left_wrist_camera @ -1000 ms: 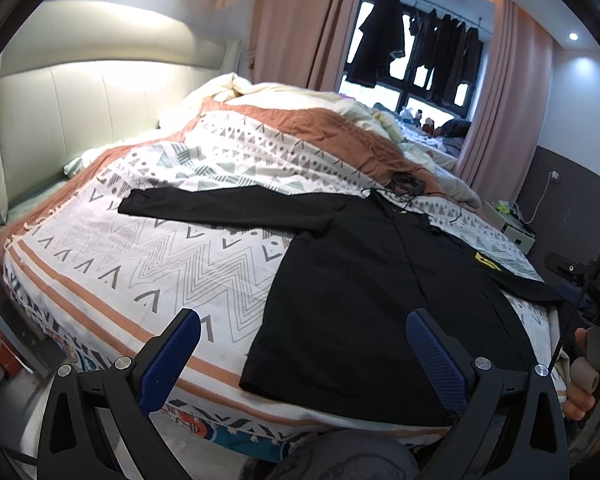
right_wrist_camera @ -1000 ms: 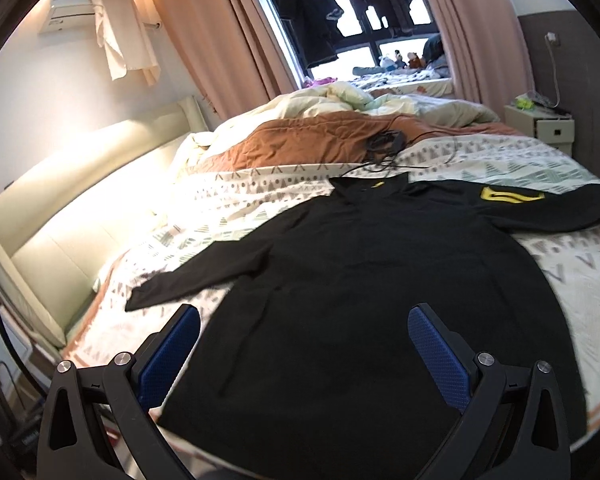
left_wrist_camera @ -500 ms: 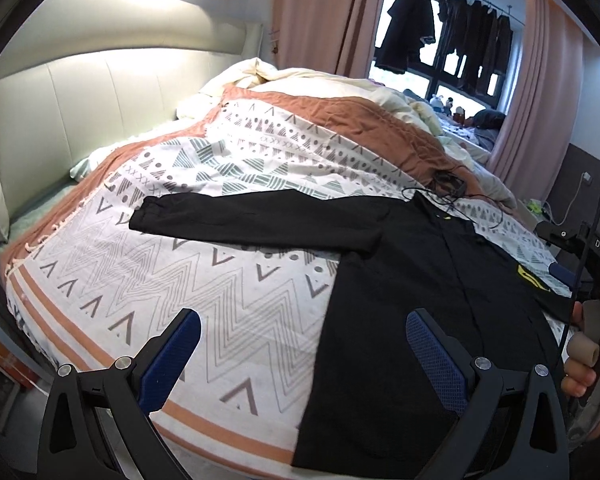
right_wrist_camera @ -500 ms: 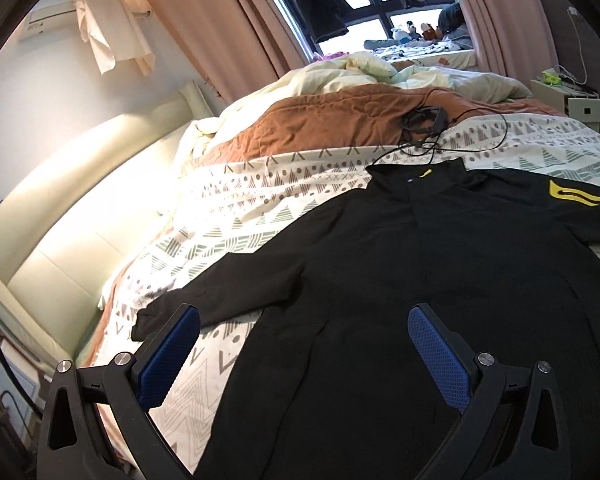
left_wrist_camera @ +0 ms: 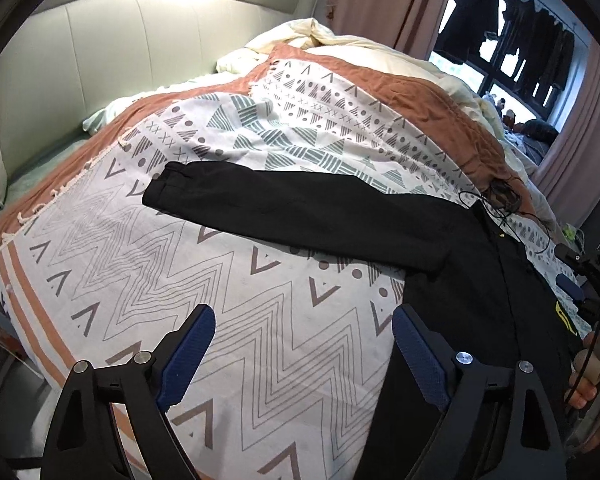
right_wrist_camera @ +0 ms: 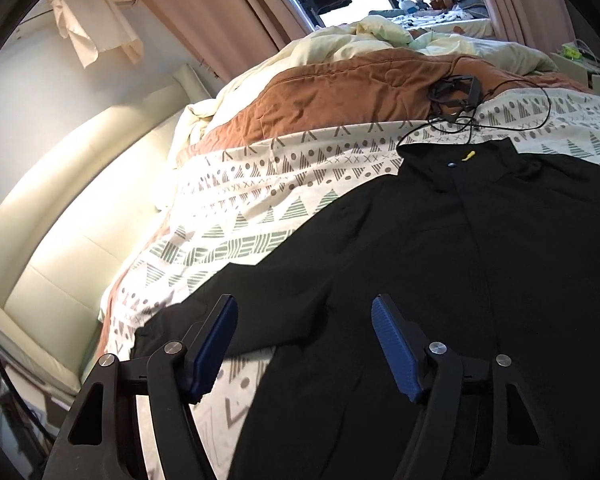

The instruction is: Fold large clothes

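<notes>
Item: black jacket (left_wrist_camera: 471,280), laid flat and front-up on the bed (left_wrist_camera: 228,288), over a patterned blanket (left_wrist_camera: 292,132). Collar toward the far side, hem toward the near edge. No fold visible yet.

Sleeve (left_wrist_camera: 284,208): stretched out straight to the left of the body, flat on the blanket, long axis running left to right across the bed and slightly away toward the cuff (left_wrist_camera: 164,188). In the right wrist view the same sleeve (right_wrist_camera: 260,296) lies directly ahead of the fingers and partly behind them.

Left gripper (left_wrist_camera: 300,354): released, jaws wide apart, holding nothing. It hovers over bare blanket near the bed's edge; the sleeve lies ahead of it and well apart, the jacket's side hem just by its right finger.

Right gripper (right_wrist_camera: 303,346): released, jaws somewhat narrower, holding nothing. It is pitched down over the sleeve where it joins the body, near the cloth; contact cannot be told.

Judgement: the right gripper is the nearer to the sleeve. The likely first fold brings the sleeve across onto the body, so the grip wants to cross the sleeve's long axis.

Other: brown quilt (right_wrist_camera: 339,92), cable tangle (right_wrist_camera: 455,100) just beyond the collar (right_wrist_camera: 455,160), headboard (left_wrist_camera: 100,68).
</notes>
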The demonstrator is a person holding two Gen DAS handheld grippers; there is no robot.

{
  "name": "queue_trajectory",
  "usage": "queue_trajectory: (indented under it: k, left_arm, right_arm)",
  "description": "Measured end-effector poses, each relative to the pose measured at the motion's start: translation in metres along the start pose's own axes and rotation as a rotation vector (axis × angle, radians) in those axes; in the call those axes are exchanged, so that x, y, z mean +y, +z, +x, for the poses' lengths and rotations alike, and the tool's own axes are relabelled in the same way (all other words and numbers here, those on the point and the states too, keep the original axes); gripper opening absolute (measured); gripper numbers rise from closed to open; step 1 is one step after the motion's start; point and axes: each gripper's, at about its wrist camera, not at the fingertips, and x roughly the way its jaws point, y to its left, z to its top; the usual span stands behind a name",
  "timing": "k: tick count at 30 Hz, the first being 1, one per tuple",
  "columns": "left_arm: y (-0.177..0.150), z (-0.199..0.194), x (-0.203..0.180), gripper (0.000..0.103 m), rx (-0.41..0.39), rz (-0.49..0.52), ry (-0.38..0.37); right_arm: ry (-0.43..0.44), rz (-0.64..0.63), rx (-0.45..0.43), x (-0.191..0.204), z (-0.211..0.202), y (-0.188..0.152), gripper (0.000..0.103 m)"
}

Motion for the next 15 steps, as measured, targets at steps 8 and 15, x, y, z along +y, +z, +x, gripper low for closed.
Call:
queue_trajectory:
  k: [8, 15]
  left_arm:
    - [0.048, 0.059, 0.042, 0.080, 0.025, -0.152, 0.037]
    - [0.084, 0.112, 0.100, 0.075, 0.041, -0.385, 0.041]
  right_arm:
    - [0.033, 0.054, 0.024, -0.009, 0.052, 0.022, 0.049]
    - [0.086, 0.102, 0.075, -0.029, 0.097, 0.018, 0.037]
